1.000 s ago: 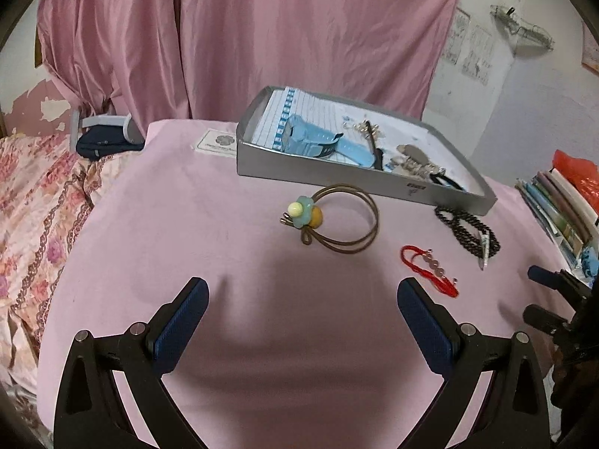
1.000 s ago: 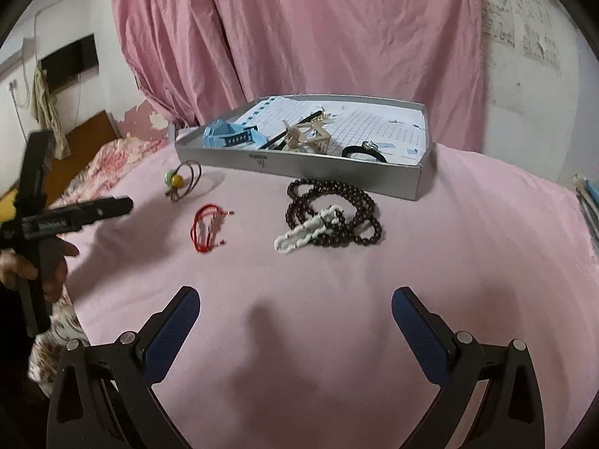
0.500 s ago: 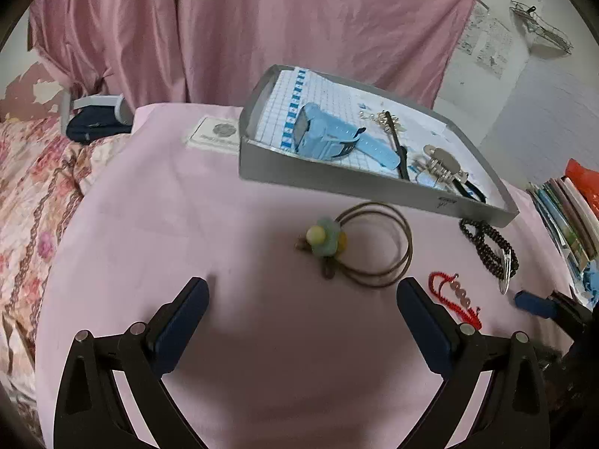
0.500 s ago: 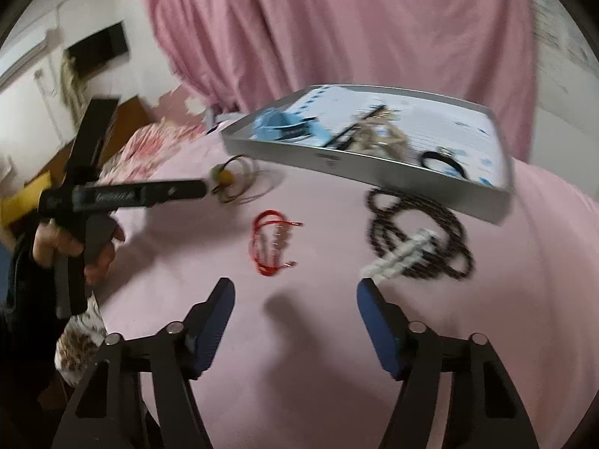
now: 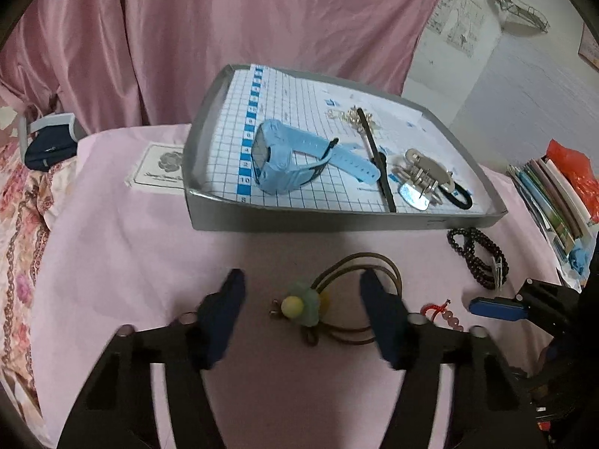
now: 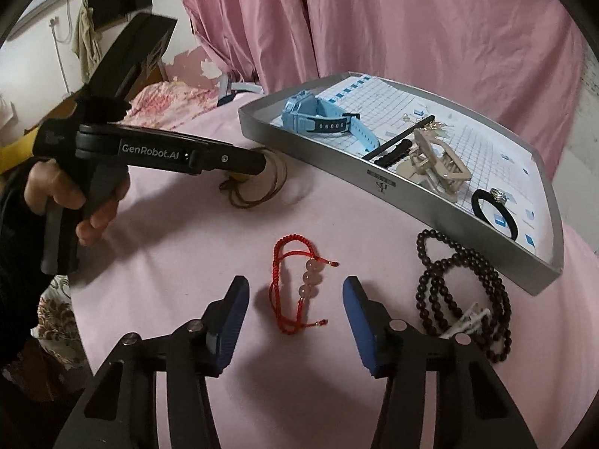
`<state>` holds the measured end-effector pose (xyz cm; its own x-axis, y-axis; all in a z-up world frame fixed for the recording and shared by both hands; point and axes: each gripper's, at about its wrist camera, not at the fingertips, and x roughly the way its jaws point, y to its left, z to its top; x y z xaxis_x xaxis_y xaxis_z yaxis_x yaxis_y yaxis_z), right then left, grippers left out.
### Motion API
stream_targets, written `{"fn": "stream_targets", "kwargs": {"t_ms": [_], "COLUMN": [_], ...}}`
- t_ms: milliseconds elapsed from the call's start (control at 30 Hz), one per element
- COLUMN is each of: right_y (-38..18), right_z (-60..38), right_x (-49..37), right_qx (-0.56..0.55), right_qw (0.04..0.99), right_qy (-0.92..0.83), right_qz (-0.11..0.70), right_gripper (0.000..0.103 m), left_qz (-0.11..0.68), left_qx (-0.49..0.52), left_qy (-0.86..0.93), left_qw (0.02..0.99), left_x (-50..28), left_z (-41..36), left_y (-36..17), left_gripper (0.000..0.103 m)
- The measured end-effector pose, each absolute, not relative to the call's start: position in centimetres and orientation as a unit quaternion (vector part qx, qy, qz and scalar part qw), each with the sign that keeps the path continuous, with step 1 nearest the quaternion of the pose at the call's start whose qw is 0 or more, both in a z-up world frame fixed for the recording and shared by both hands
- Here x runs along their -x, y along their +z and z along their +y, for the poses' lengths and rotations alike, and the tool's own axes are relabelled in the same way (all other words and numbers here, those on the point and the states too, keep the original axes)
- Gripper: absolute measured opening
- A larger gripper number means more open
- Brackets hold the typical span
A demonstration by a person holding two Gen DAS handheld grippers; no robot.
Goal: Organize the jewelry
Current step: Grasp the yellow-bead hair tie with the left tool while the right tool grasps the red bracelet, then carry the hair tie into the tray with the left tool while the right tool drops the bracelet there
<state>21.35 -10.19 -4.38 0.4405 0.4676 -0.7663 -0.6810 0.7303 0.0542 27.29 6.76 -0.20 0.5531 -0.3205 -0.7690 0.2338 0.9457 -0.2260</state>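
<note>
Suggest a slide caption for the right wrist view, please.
Open right hand-held gripper straddling a red cord bracelet beside the tray.

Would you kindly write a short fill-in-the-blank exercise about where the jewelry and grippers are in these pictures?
1. The blue watch lies inside the ____.
2. The right gripper is open around the ____ string bracelet.
3. The left gripper straddles the brown hair tie with a ____ flower charm.

Missing words: tray; red; green

Pink curtain [image 5: 232,33] behind, floral bedding [image 5: 18,217] beside, stacked books [image 5: 550,198], red bag [image 5: 572,168].
</note>
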Motion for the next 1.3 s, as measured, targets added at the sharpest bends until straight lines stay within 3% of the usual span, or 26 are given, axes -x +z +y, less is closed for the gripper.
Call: {"fn": "stream_targets", "kwargs": {"t_ms": [133, 200, 333, 467, 933, 1300], "right_y": [-4.6, -4.6, -4.6, -4.7, -3.6, 0.5], "right_z": [-9.5, -9.4, -9.2, -9.1, -13.2, -17.7], "right_x": [-21.6, -21.7, -21.7, -21.3, -21.0, -21.6], "right_qx": [0.143, 0.150, 0.157, 0.168, 0.112, 0.056], "right_qw": [0.839, 0.840, 0.842, 0.840, 0.863, 0.901], "right_qy": [0.337, 0.332, 0.329, 0.333, 0.313, 0.290], "right_qz": [0.403, 0.402, 0.398, 0.394, 0.380, 0.318], "right_gripper": [0.047, 0.039, 0.026, 0.011, 0.008, 0.008], "left_qz": [0.440, 0.436, 0.435, 0.436, 0.423, 0.388], "left_qx": [0.053, 0.056, 0.043, 0.045, 0.063, 0.075], "left_qy": [-0.159, -0.160, -0.153, -0.150, -0.150, -0.165], "left_qw": [0.882, 0.884, 0.886, 0.886, 0.892, 0.904], "left_x": [-26.9, -26.8, -26.4, -26.4, -24.6, -25.1], "left_z": [6.8, 6.8, 6.1, 6.0, 4.0, 1.1], "left_y": [-0.3, -0.3, -0.4, -0.4, 0.3, 3.3], "left_gripper": [0.052, 0.052, 0.032, 0.020, 0.017, 0.016]}}
